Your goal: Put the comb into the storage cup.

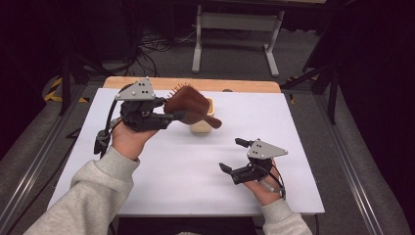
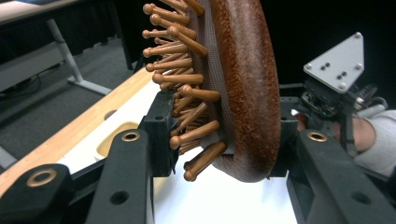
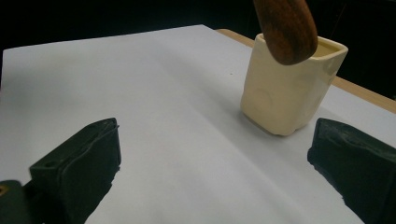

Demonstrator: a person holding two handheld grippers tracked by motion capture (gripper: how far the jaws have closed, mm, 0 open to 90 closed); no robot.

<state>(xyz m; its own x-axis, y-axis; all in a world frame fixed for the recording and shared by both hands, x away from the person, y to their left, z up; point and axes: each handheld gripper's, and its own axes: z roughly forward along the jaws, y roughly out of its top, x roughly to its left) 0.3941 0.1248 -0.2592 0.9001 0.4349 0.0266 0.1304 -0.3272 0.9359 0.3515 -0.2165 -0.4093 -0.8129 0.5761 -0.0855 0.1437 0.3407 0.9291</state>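
Observation:
A brown wooden hairbrush (image 1: 190, 105) hangs in the air over the table's far middle, and my left gripper (image 1: 172, 109) is shut on its head. In the left gripper view the jaws pinch the brush head (image 2: 247, 88) from both sides, with its bristles (image 2: 182, 79) pointing left. The brush handle (image 3: 285, 28) hangs over the mouth of a cream ceramic cup (image 3: 289, 91), which stands upright on the white table (image 1: 195, 161). The cup (image 1: 203, 123) sits just under and behind the brush. My right gripper (image 1: 231, 154) is open near the table's front right, holding nothing.
A wooden strip (image 1: 195, 84) edges the table's far side. Beyond it stand a grey table frame (image 1: 235, 29) and cables on the floor. The person's grey sleeves (image 1: 83, 200) enter from the bottom.

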